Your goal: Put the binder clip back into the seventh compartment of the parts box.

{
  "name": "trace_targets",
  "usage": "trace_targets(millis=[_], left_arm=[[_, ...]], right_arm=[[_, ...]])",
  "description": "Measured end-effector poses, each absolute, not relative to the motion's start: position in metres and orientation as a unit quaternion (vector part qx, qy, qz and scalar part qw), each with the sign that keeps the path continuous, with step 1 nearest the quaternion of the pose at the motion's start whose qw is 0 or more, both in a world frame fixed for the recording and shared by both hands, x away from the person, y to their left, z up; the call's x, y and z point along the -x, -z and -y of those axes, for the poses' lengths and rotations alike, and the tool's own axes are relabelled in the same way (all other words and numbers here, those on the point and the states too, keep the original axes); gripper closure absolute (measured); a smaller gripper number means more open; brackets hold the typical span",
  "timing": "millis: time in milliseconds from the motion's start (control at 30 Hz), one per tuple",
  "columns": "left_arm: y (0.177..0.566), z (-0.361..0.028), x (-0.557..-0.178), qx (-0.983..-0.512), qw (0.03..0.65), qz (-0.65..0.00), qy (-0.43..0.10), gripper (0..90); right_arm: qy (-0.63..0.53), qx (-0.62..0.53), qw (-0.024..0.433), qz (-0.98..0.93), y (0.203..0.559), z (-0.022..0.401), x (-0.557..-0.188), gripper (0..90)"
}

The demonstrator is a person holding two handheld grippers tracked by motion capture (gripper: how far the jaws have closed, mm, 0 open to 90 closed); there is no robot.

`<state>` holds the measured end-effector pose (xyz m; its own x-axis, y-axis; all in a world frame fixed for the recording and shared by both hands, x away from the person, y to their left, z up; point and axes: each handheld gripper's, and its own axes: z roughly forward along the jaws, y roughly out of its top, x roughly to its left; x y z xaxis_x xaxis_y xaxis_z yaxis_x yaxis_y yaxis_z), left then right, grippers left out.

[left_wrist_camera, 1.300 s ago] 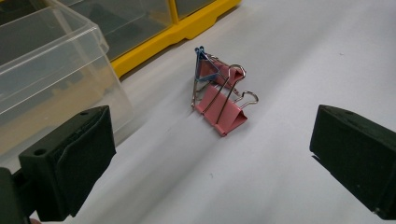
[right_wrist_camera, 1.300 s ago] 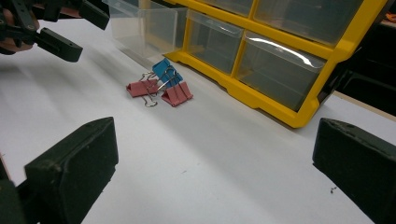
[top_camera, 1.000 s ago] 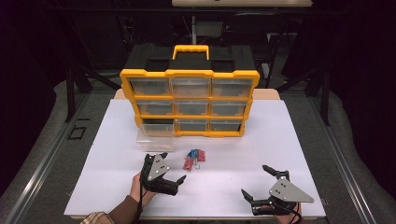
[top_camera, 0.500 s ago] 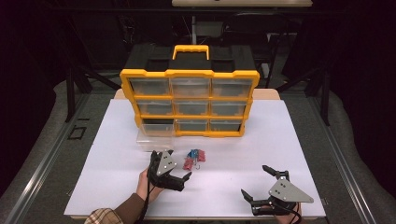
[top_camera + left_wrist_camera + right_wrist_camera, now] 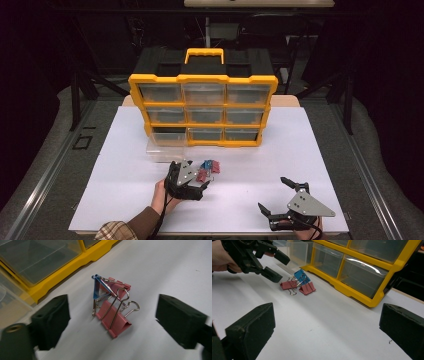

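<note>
Leftmost in the high view, a loose clear drawer (image 5: 162, 152) lies on the white worktop (image 5: 110, 200), just in front of the lower left corner of the yellow organizer (image 5: 202, 111) with its nine clear drawers. Just right of and nearer than that drawer, the left gripper (image 5: 196, 186) is held low over the worktop by a hand in a brown sleeve. Its fingers (image 5: 51, 320) are spread and have just been closing a little, with the pile of binder clips (image 5: 111, 306) lying between them but not touched by either pad. In the left gripper view the pile shows two pink clips with silver wire handles and one blue clip (image 5: 96, 287) tilted against the back of them, all resting on the worktop close to the organizer's yellow base. Farther right, well apart from the clips, the right gripper (image 5: 280, 197) rests near the front edge of the worktop. Its fingers (image 5: 252, 331) stand wide apart with only bare white surface between them, and its view looks toward the clips and the other gripper.
</note>
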<state>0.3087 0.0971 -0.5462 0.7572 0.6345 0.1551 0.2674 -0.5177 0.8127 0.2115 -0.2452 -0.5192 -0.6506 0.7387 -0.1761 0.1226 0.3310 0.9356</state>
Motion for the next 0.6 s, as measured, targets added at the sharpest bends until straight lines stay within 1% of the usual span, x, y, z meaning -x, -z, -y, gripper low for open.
trace_targets(millis=[67, 167, 300, 600], left_arm=[[0.547, -0.095, -0.309, -0.843, 0.41, -0.267, -0.225, 17.1], [0.549, -0.091, -0.309, -0.845, 0.408, -0.262, -0.227, 23.8], [0.551, -0.085, -0.309, -0.847, 0.403, -0.258, -0.232, 37.1], [0.556, -0.079, -0.314, -0.846, 0.409, -0.257, -0.224, 54.8]], right_arm=[[-0.504, -0.285, 0.306, -0.756, 0.519, 0.245, -0.212, 0.0], [-0.503, -0.283, 0.305, -0.757, 0.519, 0.245, -0.212, 0.0], [-0.503, -0.283, 0.305, -0.758, 0.519, 0.245, -0.212, 0.0], [-0.504, -0.283, 0.304, -0.758, 0.519, 0.245, -0.211, 0.0]])
